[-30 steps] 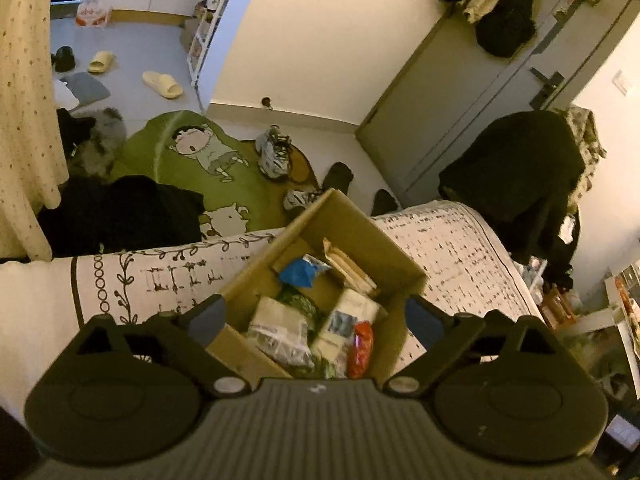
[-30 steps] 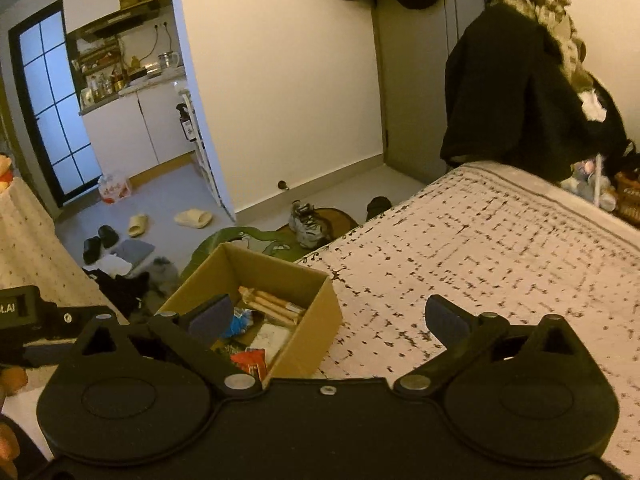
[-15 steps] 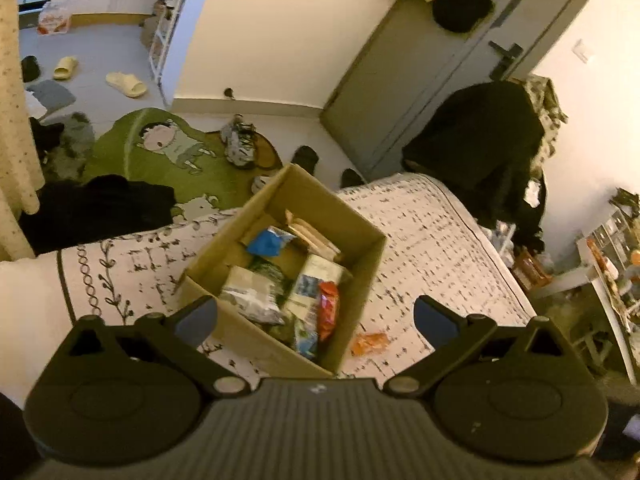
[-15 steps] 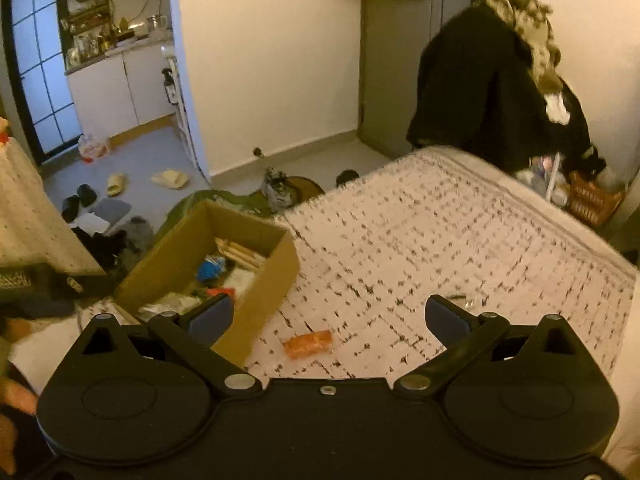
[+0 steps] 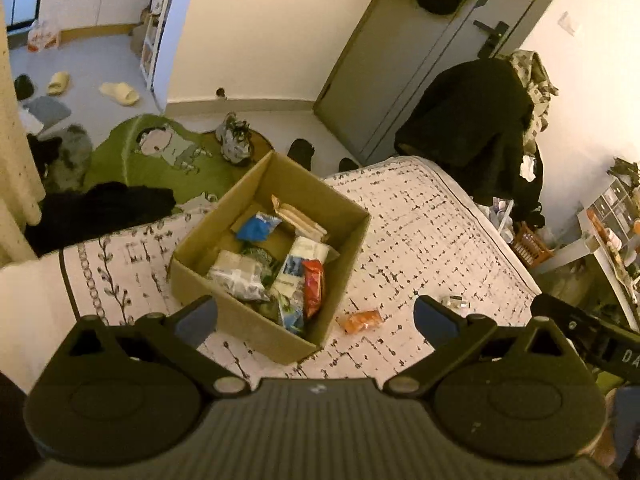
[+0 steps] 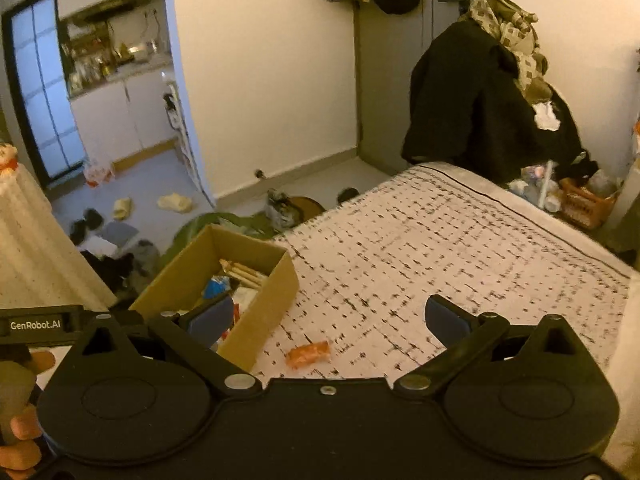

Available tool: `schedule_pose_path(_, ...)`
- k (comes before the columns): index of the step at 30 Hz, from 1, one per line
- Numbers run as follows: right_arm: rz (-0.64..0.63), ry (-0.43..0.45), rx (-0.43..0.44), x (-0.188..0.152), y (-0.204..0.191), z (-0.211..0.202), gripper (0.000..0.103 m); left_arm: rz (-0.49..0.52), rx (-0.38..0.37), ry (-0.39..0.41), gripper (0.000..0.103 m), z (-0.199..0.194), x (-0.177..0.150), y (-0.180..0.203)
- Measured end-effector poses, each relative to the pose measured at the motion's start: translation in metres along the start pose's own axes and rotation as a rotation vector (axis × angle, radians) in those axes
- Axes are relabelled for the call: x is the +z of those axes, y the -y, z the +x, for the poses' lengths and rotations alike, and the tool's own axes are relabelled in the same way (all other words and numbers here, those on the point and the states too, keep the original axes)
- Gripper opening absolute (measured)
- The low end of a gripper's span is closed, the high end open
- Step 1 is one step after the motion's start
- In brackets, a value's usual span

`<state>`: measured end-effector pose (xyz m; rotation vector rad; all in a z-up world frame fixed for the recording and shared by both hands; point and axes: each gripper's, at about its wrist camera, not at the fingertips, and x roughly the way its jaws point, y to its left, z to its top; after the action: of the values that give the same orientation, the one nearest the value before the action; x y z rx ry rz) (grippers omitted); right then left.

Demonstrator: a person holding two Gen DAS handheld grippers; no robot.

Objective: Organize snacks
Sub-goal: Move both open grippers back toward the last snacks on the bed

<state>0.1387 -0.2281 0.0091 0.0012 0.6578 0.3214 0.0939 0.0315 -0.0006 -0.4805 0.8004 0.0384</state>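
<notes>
An open cardboard box stands on the patterned bed cover, holding several snack packets: a blue one, a red one, white ones and paper-wrapped sticks. An orange snack packet lies loose on the cover just right of the box. My left gripper is open and empty, above the box's near corner. My right gripper is open and empty, above the orange packet.
The bed cover stretches to the right. A small clear item lies on it. A dark coat pile stands at the far bed corner. Shoes, slippers and a green rug are on the floor beyond the box.
Both grippers have pulled back and up from the box. The orange packet, unseen a second ago, now lies in view beside the box. The right view swung right, then partly back left.
</notes>
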Motion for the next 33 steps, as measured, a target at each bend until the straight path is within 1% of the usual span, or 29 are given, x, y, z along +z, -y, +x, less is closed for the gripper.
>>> schedule_pose_path(3, 0.016, -0.021, -0.004, -0.008, 0.014, 0.007, 0.103, 0.007, 0.017, 0.004, 0.103, 0.004, -0.002, 0.007)
schedule_pose_path(8, -0.028, -0.035, 0.013, -0.018, 0.027, 0.017, 0.103, 0.021, 0.013, 0.020, 0.103, 0.012, -0.005, 0.020)
schedule_pose_path(10, 0.013, -0.051, 0.017, -0.020, 0.038, 0.024, 0.103, 0.009, 0.026, 0.029, 0.103, 0.015, -0.008, 0.024)
schedule_pose_path(12, 0.065, -0.061, 0.032, -0.024, 0.052, 0.029, 0.103, -0.008, 0.010, 0.034, 0.103, 0.020, -0.012, 0.029)
schedule_pose_path(14, 0.124, -0.071, 0.025, -0.028, 0.066, 0.036, 0.103, -0.018, 0.000, 0.042, 0.103, 0.024, -0.016, 0.034)
schedule_pose_path(17, 0.183, -0.082, 0.004, -0.033, 0.083, 0.044, 0.102, 0.006, -0.016, 0.053, 0.102, 0.032, -0.024, 0.047)
schedule_pose_path(19, 0.210, -0.083, -0.013, -0.035, 0.092, 0.048, 0.101, 0.016, -0.032, 0.052, 0.100, 0.039, -0.030, 0.054)
schedule_pose_path(23, 0.260, -0.072, -0.043, -0.038, 0.110, 0.055, 0.101, 0.023, -0.046, 0.038, 0.099, 0.056, -0.042, 0.065)
schedule_pose_path(24, 0.271, -0.071, -0.053, -0.038, 0.114, 0.057, 0.101, 0.029, -0.060, 0.033, 0.098, 0.061, -0.045, 0.069)
schedule_pose_path(26, 0.303, -0.070, -0.070, -0.039, 0.124, 0.061, 0.098, 0.033, -0.067, 0.024, 0.097, 0.069, -0.050, 0.075)
schedule_pose_path(28, 0.332, -0.076, -0.073, -0.041, 0.133, 0.065, 0.090, 0.027, -0.060, 0.020, 0.096, 0.078, -0.055, 0.080)
schedule_pose_path(33, 0.341, -0.098, -0.086, -0.044, 0.141, 0.078, 0.087, -0.011, -0.027, 0.014, 0.093, 0.104, -0.065, 0.084)
